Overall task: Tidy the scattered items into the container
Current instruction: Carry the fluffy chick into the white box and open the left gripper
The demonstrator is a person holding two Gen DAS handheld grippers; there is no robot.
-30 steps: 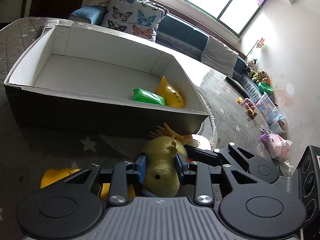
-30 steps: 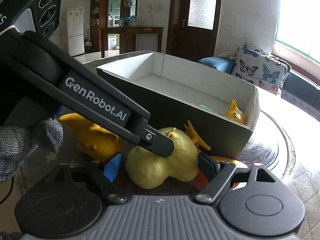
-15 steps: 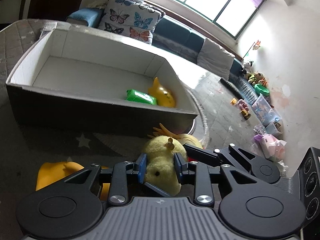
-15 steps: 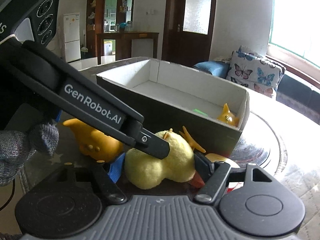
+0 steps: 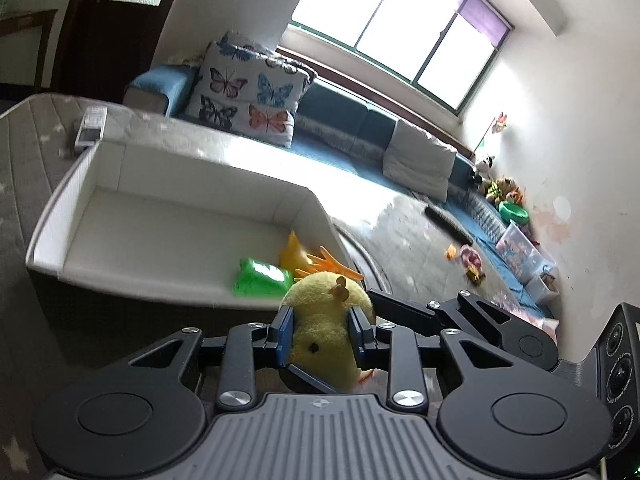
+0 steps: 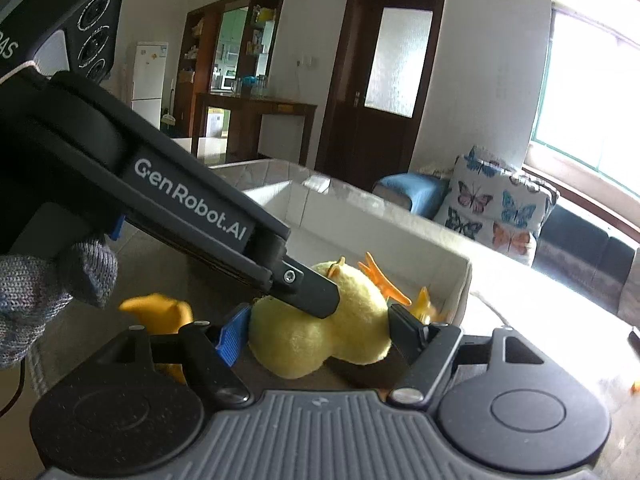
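A yellow plush duck with orange feet hangs in the air just in front of the box's near wall. My left gripper is shut on it, blue pads pressing its sides. My right gripper is shut on the same plush duck lengthwise, and the left gripper's finger crosses over it. The white-lined cardboard box holds a green packet and a yellow toy in its right corner. Another yellow toy lies on the table left of the duck.
A gloved hand holds the left gripper. A remote lies on the table behind the box. Beyond it are a sofa with a butterfly pillow, and toys and bins along the floor at right.
Both grippers closed tighter on the plush duck and lifted it off the table. It now hangs level with the box's rim, and the yellow toy beside it has dropped lower in view.
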